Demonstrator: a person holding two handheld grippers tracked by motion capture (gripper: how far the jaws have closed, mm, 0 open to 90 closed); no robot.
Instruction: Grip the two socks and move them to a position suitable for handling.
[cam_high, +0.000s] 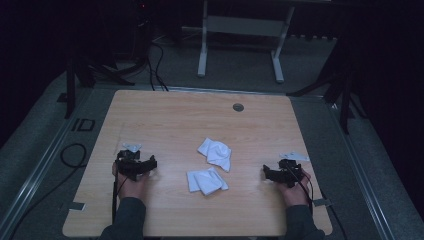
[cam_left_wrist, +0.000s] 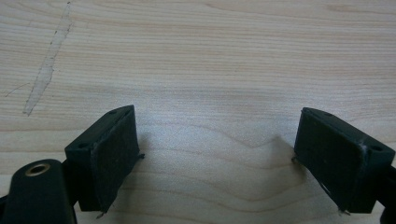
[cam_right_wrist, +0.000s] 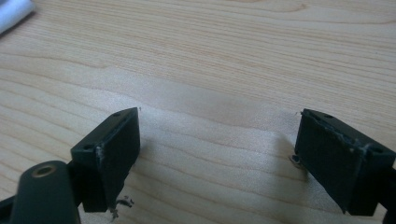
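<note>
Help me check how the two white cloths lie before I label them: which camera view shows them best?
The high view: both white cloths lie crumpled mid-table, between the left tool and right tool, whole and unobstructed. The right gripper view catches just a white corner at its top left edge, probably a cloth. The left gripper view has bare wooden table between open jaws.

"id" on the floor (cam_high: 82, 125)
</note>
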